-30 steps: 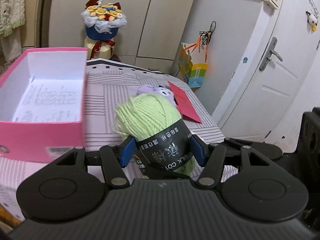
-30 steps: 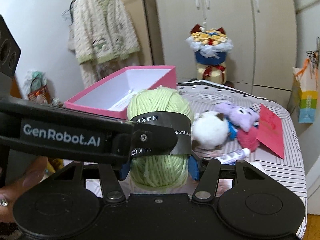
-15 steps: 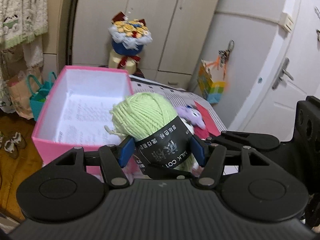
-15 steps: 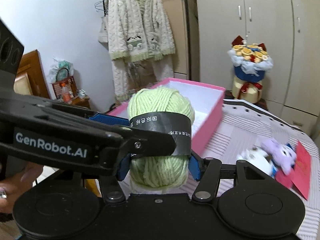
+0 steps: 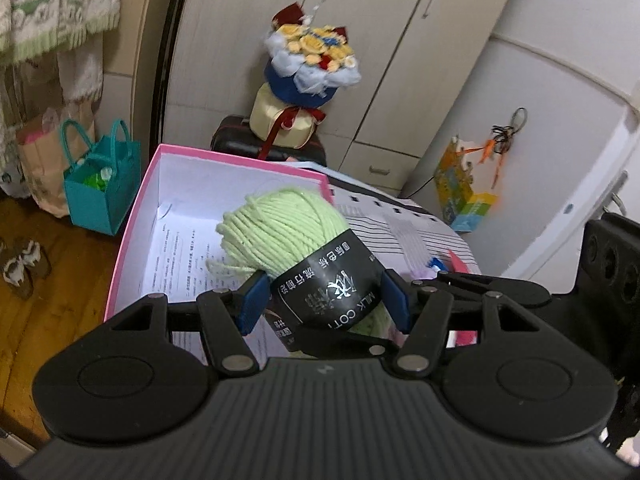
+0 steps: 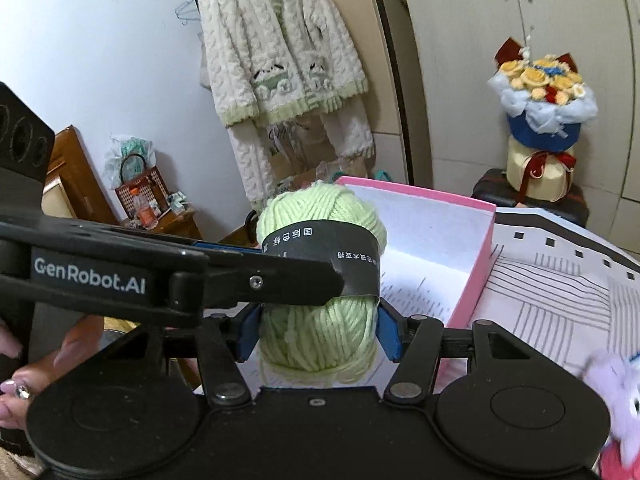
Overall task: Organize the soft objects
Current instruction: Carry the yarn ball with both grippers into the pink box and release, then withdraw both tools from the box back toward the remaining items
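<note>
A light green yarn ball (image 5: 282, 232) with a black paper band is held by both grippers at once. My left gripper (image 5: 322, 306) is shut on its banded middle. My right gripper (image 6: 318, 332) is shut on its lower half, and the ball (image 6: 320, 320) fills the gap between the blue pads. The ball hangs over the open pink box (image 5: 132, 236), which has a printed sheet on its white floor. The box (image 6: 472, 268) also shows in the right wrist view. A purple plush toy (image 6: 616, 384) lies at the right edge.
The box sits on a table with a striped cloth (image 6: 560, 288). A flower bouquet (image 5: 308, 64) stands behind on a dark case. A teal bag (image 5: 100, 184) stands on the wooden floor at left. A cardigan (image 6: 280, 60) hangs on the wall.
Both grippers carried the yarn ball left, from above the striped cloth to over the pink box. The plush toys slid to the right edge of view.
</note>
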`<move>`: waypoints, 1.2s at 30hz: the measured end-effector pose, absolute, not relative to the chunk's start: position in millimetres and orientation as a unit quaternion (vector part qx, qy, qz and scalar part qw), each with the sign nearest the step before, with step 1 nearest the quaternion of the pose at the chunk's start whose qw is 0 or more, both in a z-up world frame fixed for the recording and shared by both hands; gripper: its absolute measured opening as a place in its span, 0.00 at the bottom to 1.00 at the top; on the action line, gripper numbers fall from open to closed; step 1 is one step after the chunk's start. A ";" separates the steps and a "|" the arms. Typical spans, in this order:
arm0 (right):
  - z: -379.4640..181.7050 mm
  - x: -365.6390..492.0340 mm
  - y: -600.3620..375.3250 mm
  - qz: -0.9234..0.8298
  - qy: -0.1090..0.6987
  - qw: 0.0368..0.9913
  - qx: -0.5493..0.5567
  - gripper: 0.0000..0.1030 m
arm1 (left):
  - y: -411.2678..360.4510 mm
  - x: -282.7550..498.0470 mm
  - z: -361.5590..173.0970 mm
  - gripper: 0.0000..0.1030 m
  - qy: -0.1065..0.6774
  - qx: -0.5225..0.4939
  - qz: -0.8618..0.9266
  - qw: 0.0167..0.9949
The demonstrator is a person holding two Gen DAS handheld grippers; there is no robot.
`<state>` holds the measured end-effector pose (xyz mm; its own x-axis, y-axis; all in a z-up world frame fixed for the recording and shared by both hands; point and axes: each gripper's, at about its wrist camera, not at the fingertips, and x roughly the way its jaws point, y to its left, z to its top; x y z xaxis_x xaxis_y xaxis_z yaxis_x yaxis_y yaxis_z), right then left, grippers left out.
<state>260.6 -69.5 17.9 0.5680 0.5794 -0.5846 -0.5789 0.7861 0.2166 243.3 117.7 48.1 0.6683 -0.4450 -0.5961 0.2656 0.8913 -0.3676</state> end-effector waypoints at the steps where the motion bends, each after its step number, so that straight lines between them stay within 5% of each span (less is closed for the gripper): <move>1: 14.8 266.6 -66.4 0.324 0.330 0.886 -0.013 0.61 | 118.0 253.3 44.1 0.58 0.363 -0.126 -0.195 0.902; 15: -22.1 336.7 -26.0 0.370 0.334 0.833 -0.239 0.61 | 132.4 337.4 -16.2 0.59 0.447 -0.202 -0.151 0.858; 31: -50.3 350.0 -6.7 0.344 0.284 0.804 -0.393 0.64 | 125.0 373.0 -42.9 0.53 0.480 -0.221 -0.139 0.837; 36: -40.5 342.4 -11.8 0.334 0.261 0.822 -0.381 0.72 | 122.8 373.4 -42.1 0.53 0.473 -0.209 -0.135 0.845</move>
